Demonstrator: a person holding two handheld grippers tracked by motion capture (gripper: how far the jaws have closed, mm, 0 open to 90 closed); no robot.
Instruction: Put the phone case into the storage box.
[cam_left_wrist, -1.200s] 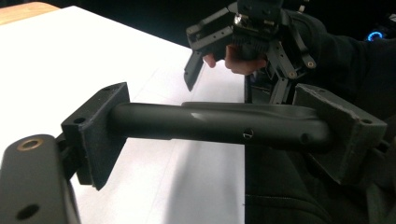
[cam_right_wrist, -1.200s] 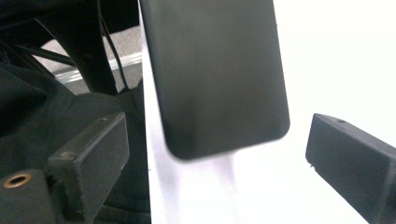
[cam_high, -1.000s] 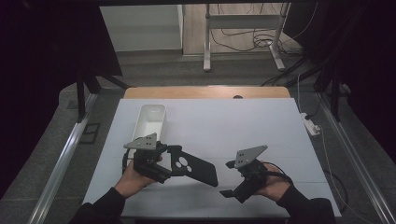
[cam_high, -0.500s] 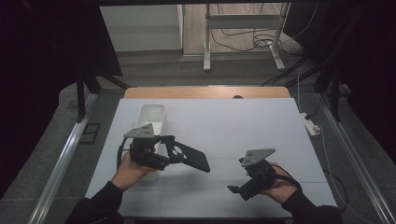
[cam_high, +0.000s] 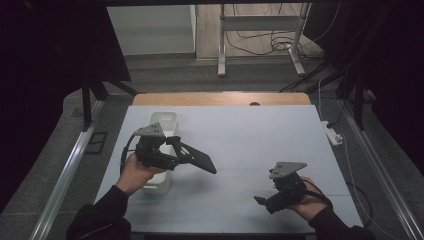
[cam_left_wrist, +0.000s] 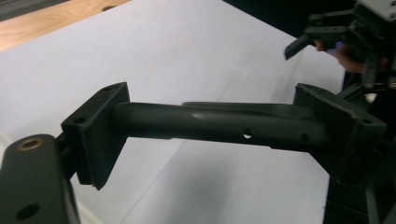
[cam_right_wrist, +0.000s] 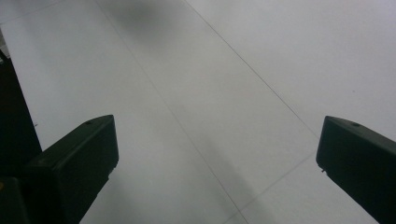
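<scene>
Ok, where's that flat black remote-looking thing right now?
In the high view the black remote is left of centre, clamped in the left gripper, raised just right of the white bin.

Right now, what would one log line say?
left gripper: shut on black remote, lifted | right gripper: open, empty | white bin: beside

Left claw (cam_high: 182, 150) clamped, right claw (cam_high: 263, 202) wide apart

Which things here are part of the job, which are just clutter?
In the job:
- black remote control, clamped across the left gripper
- white bin beside that hand
- right gripper, open over bare table

Lying about:
- power strip off the table's right edge
- metal stand and floor cables behind
</scene>
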